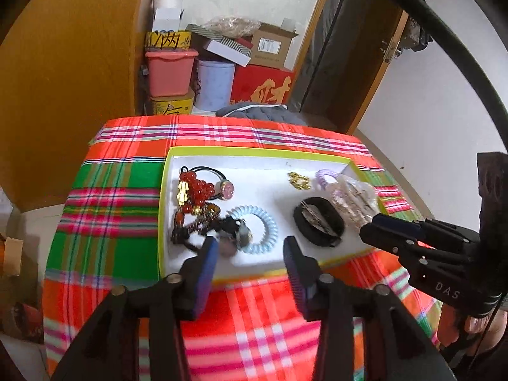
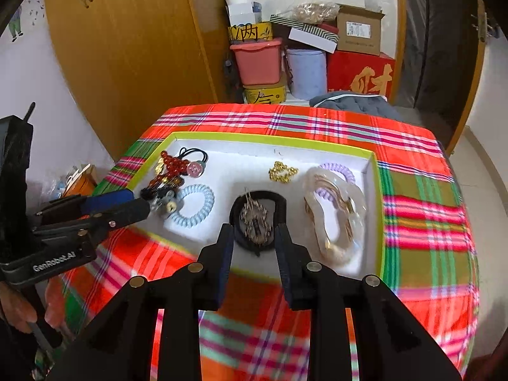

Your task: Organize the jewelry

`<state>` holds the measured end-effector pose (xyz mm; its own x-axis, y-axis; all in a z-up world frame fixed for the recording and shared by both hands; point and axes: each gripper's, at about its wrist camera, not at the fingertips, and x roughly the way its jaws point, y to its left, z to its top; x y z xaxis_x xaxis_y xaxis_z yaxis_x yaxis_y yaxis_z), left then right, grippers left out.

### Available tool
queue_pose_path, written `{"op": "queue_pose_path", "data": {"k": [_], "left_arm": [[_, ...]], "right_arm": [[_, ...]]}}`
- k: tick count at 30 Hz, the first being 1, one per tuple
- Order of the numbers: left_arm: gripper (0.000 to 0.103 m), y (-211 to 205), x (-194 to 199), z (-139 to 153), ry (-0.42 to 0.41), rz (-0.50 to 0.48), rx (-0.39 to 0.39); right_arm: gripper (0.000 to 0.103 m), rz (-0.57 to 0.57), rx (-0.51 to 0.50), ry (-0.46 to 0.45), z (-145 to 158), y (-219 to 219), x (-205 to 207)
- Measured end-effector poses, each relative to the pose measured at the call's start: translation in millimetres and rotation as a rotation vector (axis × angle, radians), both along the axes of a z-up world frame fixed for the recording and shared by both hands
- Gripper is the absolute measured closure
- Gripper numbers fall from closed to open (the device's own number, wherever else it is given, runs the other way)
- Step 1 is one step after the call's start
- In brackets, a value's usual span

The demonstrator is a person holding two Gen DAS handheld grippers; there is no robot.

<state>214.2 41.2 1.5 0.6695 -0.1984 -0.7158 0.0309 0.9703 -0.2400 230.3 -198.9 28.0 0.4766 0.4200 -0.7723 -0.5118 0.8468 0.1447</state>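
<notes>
- Left wrist view: left tool spread wide, nothing between its blue pads, above the near edge of the shallow white cardboard tray with lime-green rim on the red-and-green plaid-covered desk.
- Same view: pale blue plastic spiral hair tie and red bead charm cluster lie in the tray.
- Right wrist view: right tool parted, empty, over the black elastic hair band; clear plastic pouch lies to its right.

A table is covered by a bright plaid cloth. A shallow white tray with a yellow-green rim is laid on the cloth, with folded grey fabric seen beyond the tray's far edge.
</notes>
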Motion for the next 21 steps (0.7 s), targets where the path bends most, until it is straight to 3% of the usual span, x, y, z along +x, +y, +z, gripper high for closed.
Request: {"op": "queue_pose_path", "data": {"k": [7,11,21], "left_arm": [[0.056,-11.0,-45.7,13.4,-0.001,0.015,0.024],[0.048,-14.1,-74.4,19.6,-0.01,0.029,0.036],[0.047,-21.1,-131.3,25.4,-0.003,0.048,0.051]], "right_arm": [[0.075,-0.028,-0.007,-0.007,15.6,-21.6,-46.6],[0.074,-0.042,-0.014,-0.022,24.9,-33.1,-72.6],[0.071,-0.071,-0.008,-0.049,41.3,-53.2,-126.8]]}}
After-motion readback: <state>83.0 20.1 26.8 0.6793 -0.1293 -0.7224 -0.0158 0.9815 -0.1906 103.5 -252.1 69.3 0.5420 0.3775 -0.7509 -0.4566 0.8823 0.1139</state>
